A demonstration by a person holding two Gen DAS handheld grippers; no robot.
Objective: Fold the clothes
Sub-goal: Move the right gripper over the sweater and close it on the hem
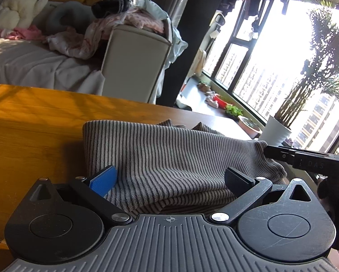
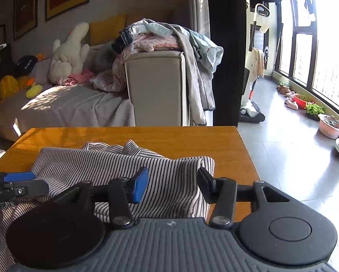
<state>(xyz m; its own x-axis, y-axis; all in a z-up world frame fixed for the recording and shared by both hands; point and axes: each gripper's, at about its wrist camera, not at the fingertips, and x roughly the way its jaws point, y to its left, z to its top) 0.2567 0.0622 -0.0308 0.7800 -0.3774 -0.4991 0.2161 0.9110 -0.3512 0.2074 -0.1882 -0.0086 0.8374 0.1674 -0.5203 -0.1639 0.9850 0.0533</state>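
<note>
While on table (image 2: 226,145), striped garment (image 2: 169,181) sits btwn tools.

A grey knitted garment with thin dark stripes (image 1: 169,158) lies on an orange-brown wooden table (image 1: 33,122). Each black gripper has 1 blue pad (image 2: 138,184).

Wooden table (image 2: 174,140) in front, far edge facing a sofa (image 2: 67,108) draped in a pale sheet. White plush toy (image 2: 69,54) sits at the sofa's back edge, yellow cushion (image 2: 107,31) behind it. Heap of loose laundry (image 2: 160,38) piled on the sofa's armrest (image 2: 155,86), some hanging down its side. Upright floor cleaner (image 2: 252,86), probably a vacuum, stands past a dark pillar (image 2: 226,52). Potted palm (image 1: 305,90) by the window.
</note>
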